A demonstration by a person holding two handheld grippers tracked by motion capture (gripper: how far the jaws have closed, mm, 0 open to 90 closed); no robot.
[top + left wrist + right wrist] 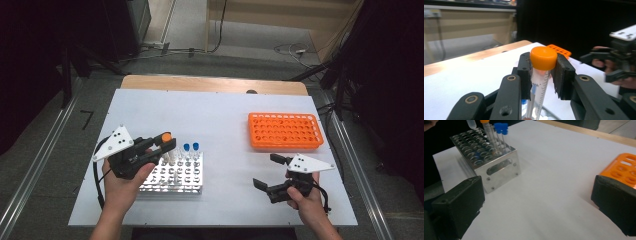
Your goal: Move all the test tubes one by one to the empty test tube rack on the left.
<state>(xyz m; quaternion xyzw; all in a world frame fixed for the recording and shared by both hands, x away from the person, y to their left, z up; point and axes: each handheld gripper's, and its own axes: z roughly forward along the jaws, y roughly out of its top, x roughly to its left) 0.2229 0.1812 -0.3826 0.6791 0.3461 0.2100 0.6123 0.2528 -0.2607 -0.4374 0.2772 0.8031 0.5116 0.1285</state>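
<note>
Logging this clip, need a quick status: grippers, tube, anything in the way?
Left gripper shut on orange-capped tube, above metal rack. Right gripper open, empty, over bare table. Orange rack far right. Nothing blocking.

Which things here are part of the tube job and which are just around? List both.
In the job:
- orange-capped tube, clamped in the left gripper
- metal rack
- blue-capped tubes standing in it
- orange rack, seemingly empty
- right gripper, open, holding nothing

Just around:
- cables on the floor
- wooden table edge
</note>
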